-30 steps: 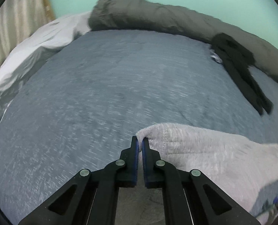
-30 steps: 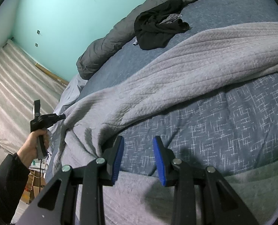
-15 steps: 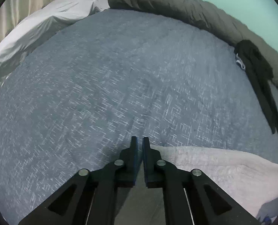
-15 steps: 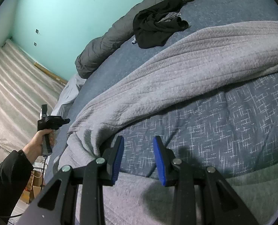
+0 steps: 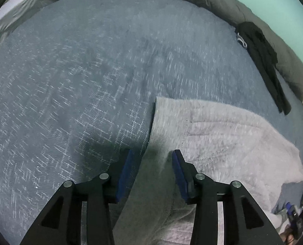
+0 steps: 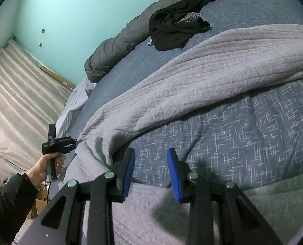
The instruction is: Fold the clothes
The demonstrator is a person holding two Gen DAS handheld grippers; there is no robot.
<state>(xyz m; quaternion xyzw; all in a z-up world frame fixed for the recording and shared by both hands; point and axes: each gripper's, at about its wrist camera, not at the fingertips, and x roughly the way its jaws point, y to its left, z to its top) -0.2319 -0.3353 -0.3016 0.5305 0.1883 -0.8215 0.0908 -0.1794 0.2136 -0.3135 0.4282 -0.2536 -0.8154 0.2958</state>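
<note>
The left gripper [image 5: 152,170] was opening, the pale grey ribbed knit garment's [image 5: 223,134] edge loose between its jaws on the blue patterned bed cover [image 5: 69,81]. The right gripper [image 6: 150,170] hung parted, empty. Best to let the corner settle flat before withdrawing.

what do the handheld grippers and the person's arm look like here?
Both are alike: the left gripper and right gripper have black angular linkage arms with triangular cutouts, round silver pivot pins and flat blue pads on the inner faces. Seen from the right wrist camera, the left unit has a black body on a pistol-style handle. The hand gripping it comes out of a black sleeve.
</note>
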